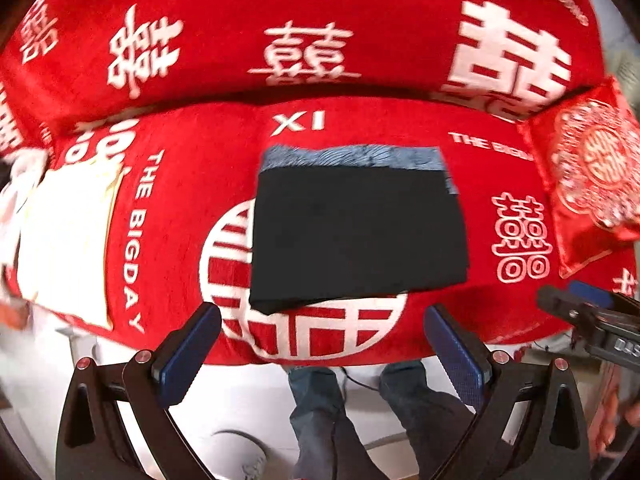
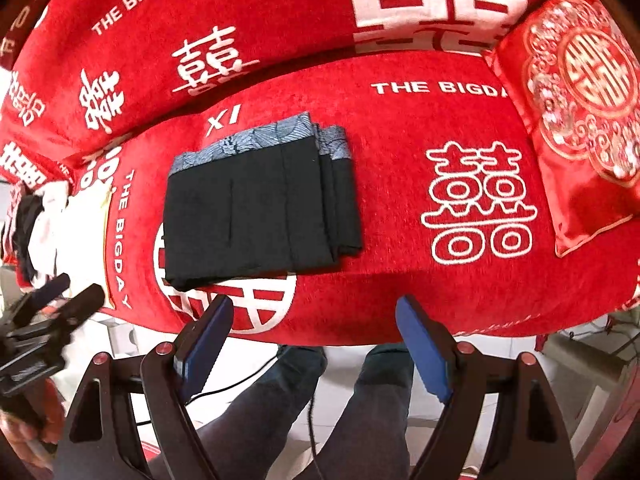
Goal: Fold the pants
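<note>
We see the black fabric pants with a blue patterned waistband (image 2: pixel 256 204) folded flat on the red plush cover (image 2: pixel 400 272), perhaps four layers thick. Our left gripper (image 1: pixel 324 332) and right gripper (image 2: pixel 316 324) hover, jaws spread, empty.

A sofa covered in a red plush blanket with white double-happiness characters (image 2: pixel 400 208) carries everything. Near its front edge, left of centre, lies a folded pair of black pants with a blue-grey patterned waistband (image 2: pixel 256 204), flat on the seat. A red embroidered satin cushion (image 2: pixel 576 120) rests at the right end, a white cloth (image 1: pixel 68 240) at the left.
</note>
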Tool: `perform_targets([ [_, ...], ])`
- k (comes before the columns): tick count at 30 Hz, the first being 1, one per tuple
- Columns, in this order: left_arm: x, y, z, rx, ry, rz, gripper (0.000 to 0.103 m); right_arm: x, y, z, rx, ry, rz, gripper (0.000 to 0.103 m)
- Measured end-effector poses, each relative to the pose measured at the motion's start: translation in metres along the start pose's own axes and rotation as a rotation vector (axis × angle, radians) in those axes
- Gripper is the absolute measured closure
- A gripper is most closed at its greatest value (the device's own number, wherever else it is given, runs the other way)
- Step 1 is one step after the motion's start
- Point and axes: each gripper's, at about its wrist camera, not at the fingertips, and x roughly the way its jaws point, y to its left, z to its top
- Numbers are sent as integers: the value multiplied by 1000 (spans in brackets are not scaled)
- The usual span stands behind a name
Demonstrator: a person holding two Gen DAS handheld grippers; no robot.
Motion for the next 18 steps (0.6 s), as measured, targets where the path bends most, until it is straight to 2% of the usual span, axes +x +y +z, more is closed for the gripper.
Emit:
perform_targets([
  [7,11,2,-6,21,24,68,1,5,17,7,-32,25,-10,17],
  [18,9,6,4,18,20,109,1,7,35,15,-66,35,-31,17],
])
